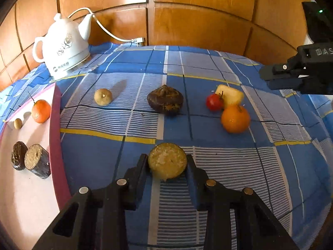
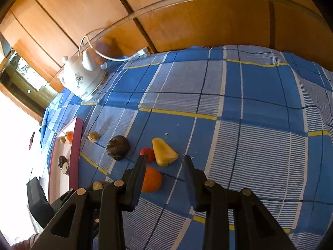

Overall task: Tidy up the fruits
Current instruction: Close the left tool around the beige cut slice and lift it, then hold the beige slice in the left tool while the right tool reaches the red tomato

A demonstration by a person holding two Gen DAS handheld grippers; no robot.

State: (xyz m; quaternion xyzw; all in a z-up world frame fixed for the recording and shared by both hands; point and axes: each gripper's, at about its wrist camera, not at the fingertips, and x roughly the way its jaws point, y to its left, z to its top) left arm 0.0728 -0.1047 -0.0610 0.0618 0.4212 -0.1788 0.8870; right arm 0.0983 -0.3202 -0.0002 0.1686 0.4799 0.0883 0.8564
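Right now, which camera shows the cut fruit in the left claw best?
The left wrist view: the cut fruit fills the centre, its pale face clear. The right wrist view shows only a sliver behind its own finger.

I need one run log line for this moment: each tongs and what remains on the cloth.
left tongs: shut on cut brown fruit | right tongs: empty | cloth: orange, tomato

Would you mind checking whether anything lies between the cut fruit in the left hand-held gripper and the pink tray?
Nothing visible does. The left hand-held gripper is shut on the cut fruit, and only bare blue checked cloth lies between it and the pink tray to the left.
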